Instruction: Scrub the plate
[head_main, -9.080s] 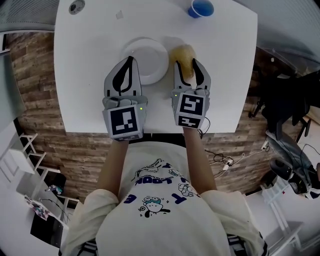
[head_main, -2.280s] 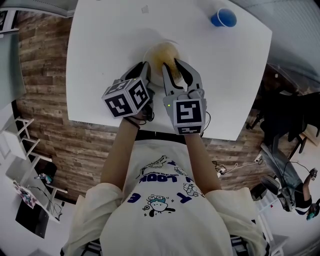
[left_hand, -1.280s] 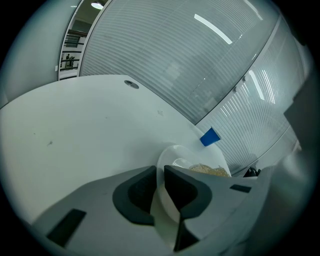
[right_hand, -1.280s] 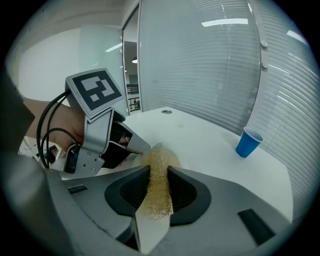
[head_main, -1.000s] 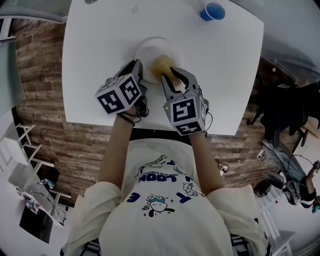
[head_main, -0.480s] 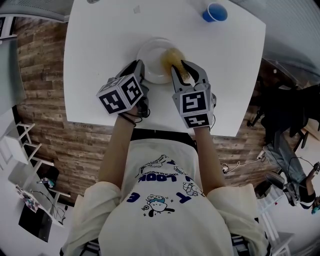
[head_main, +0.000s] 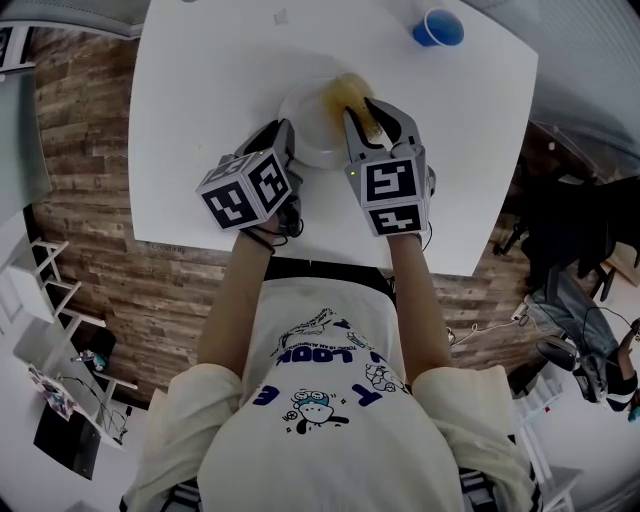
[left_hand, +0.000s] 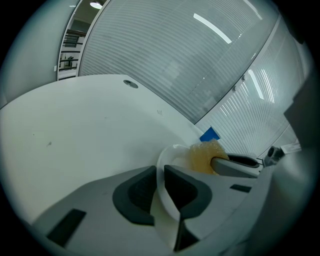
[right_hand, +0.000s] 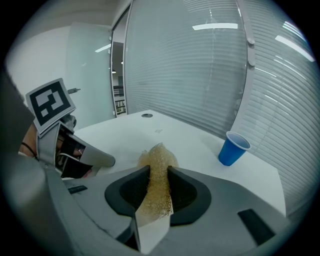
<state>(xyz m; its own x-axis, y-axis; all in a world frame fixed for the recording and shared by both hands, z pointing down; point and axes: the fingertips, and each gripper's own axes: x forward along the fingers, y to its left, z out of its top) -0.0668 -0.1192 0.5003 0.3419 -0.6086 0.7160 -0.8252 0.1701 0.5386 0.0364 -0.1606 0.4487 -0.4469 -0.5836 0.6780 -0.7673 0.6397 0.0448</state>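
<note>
- The plate (head_main: 303, 135) lies around the middle of the table (head_main: 200, 80), well apart from the blue cup (head_main: 437, 27) by the far right corner.
- The left gripper (left_hand: 160, 172) is clamped on the plate's near left rim, so the steadying grip is in place.
- The right gripper (right_hand: 157, 172) is clenched on the yellow mesh scrubber (right_hand: 158, 152), which sits at the plate's far right rim (the pad seems to touch it, though the head view is too coarse to be sure).
- My reading: scrubbing is under way, neither just begun nor clearly finished.
- No dirt or foam shows on the white plate, so how much wiping is left cannot be judged; releasing both grips remains.
</note>
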